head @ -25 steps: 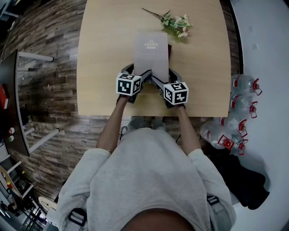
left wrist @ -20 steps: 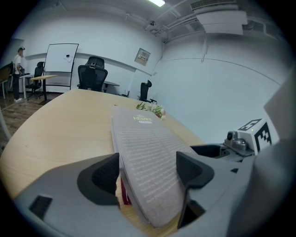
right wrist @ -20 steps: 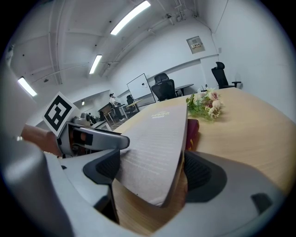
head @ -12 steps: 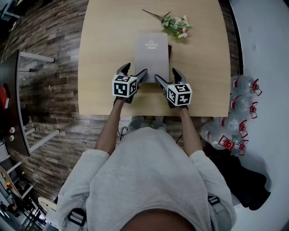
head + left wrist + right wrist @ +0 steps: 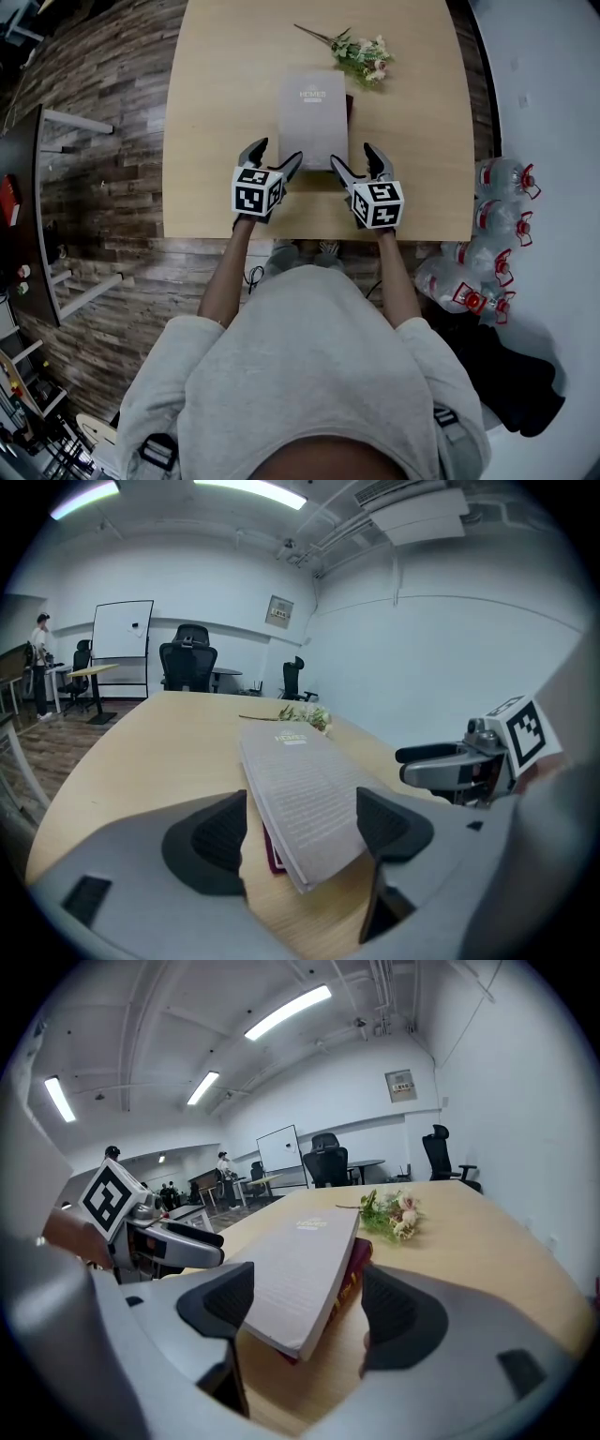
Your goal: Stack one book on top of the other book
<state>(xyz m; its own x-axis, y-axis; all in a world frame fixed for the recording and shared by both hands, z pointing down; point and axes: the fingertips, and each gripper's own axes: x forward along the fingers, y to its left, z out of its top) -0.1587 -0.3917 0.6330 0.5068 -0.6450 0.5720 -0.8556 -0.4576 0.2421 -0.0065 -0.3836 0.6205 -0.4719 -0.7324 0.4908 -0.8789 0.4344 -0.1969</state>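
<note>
We find the top book [image 5: 314,117] lying on the bottom book [image 5: 350,103] mid-counter [image 5: 225,84], the bottom one showing along the right side. A flower sprig [image 5: 361,54] lies behind them. The left gripper [image 5: 278,152] and right gripper [image 5: 353,156] sit before the stack's near corners. Bottles [image 5: 487,234] stand on the floor to the right.

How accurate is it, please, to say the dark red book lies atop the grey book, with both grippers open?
Only the order is wrong: the right gripper view shows the grey book atop the dark red book. The left gripper and right gripper are open; the right's jaws have just been closing, nothing between them.
</note>
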